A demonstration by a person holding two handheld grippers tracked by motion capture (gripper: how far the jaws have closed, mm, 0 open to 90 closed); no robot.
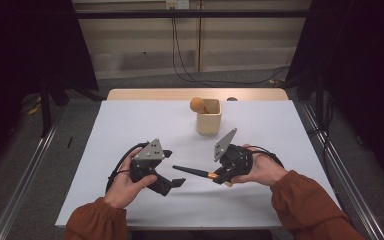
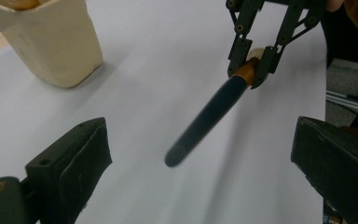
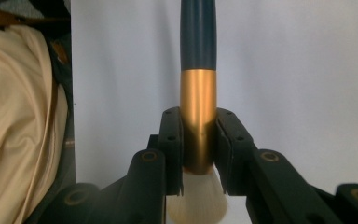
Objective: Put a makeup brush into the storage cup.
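Orange-brown sleeves come in from six o'clock in the high view, each hand carrying a claw. Right claw is clenched on the copper ferrule of a makeup brush, pale bristles behind the jaws and the dark blue handle pointing toward nine o'clock, lifted just off the white tabletop. Left claw is released, its jaws standing wide apart with the handle tip near them, not touching. At twelve o'clock, well apart from both hands, a cream cup holds a tan, round-headed thing.
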